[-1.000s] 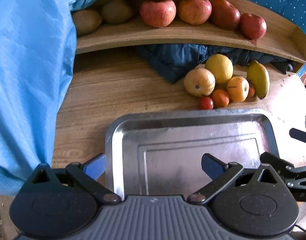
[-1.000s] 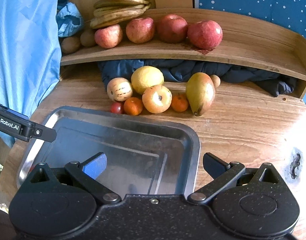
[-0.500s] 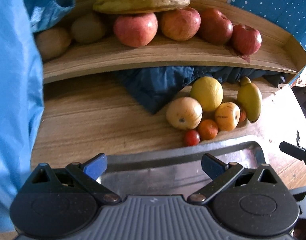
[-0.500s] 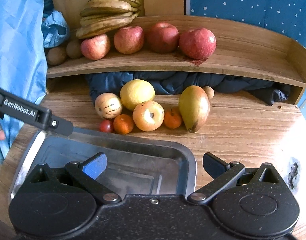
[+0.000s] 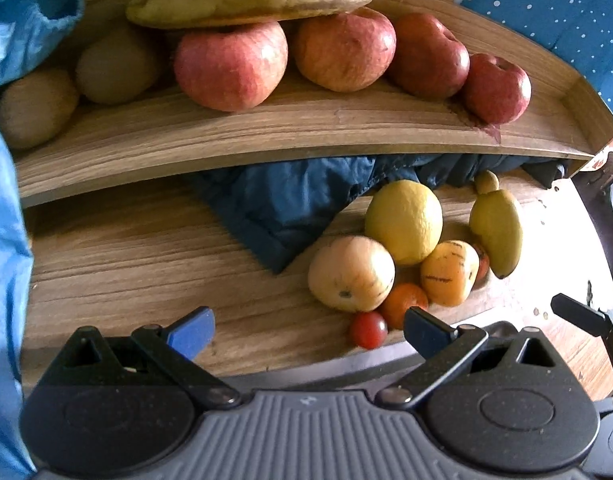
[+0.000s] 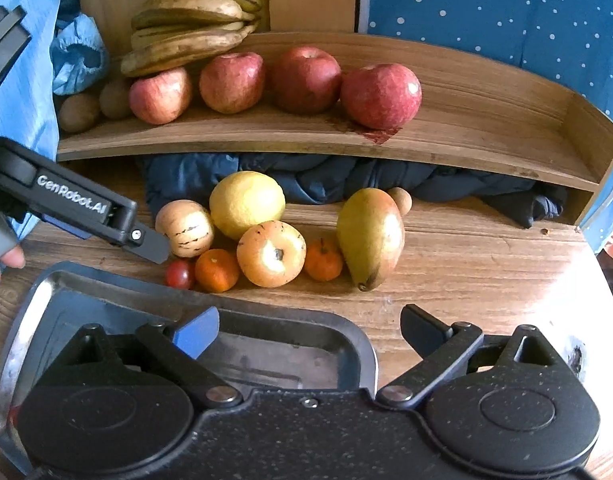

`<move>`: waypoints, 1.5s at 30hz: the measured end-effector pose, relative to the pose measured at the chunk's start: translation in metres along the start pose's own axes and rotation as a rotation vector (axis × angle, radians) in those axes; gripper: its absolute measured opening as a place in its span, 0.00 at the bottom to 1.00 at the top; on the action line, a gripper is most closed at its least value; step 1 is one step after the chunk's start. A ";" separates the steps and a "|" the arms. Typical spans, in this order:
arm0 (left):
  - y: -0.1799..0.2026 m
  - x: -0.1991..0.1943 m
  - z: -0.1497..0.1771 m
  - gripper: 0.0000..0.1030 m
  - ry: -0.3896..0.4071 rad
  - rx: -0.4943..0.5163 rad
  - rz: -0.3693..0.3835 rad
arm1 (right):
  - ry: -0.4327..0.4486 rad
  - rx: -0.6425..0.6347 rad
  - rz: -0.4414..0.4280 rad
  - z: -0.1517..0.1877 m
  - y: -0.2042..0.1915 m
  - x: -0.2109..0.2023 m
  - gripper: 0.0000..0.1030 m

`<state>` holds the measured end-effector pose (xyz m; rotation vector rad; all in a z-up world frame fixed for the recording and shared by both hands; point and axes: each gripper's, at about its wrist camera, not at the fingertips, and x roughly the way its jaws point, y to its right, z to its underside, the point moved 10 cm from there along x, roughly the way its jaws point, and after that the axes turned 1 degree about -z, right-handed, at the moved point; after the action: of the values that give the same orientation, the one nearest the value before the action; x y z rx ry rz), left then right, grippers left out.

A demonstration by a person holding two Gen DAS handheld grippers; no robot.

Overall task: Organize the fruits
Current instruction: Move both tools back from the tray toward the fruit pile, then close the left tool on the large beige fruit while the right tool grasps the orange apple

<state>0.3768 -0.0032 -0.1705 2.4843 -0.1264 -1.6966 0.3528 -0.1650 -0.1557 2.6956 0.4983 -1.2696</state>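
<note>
Both hand-held grippers closer to the fruit

The left hand-held gripper has advanced past the metal tray toward the cherry tomato (jaws wide apart); the right hand-held gripper has edged forward too.

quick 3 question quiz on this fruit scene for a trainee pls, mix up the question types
1. True or false: the left gripper is shut on the cherry tomato.
2. Which fruit lies on top of the apples on the wooden shelf? A) lemon B) bananas C) pear
3. Fill in: the metal tray in front of the fruit pile holds ___ fruit in the part that shows.

Key
1. False: both grippers are open and hold nothing; the left one's tip hangs just above and left of the tomato.
2. B: the bananas rest over the leftmost red apple.
3. No: the lemon, pear and the rest sit on the table.
</note>
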 end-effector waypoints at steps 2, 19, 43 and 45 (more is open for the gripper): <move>0.001 0.004 -0.003 0.99 -0.002 -0.002 0.008 | 0.002 -0.009 0.003 -0.002 -0.002 0.003 0.94; 0.009 0.022 -0.015 0.99 -0.011 -0.009 0.091 | 0.011 -0.149 0.064 -0.021 -0.021 0.026 0.82; 0.012 0.025 -0.014 0.77 -0.015 -0.047 0.179 | 0.016 -0.469 0.123 -0.035 -0.042 0.045 0.75; 0.012 0.026 -0.014 0.73 -0.017 -0.052 0.179 | 0.015 -0.492 0.125 -0.036 -0.044 0.045 0.73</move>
<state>0.3995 -0.0175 -0.1874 2.3435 -0.2932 -1.6279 0.3903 -0.1045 -0.1660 2.2849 0.5497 -0.9445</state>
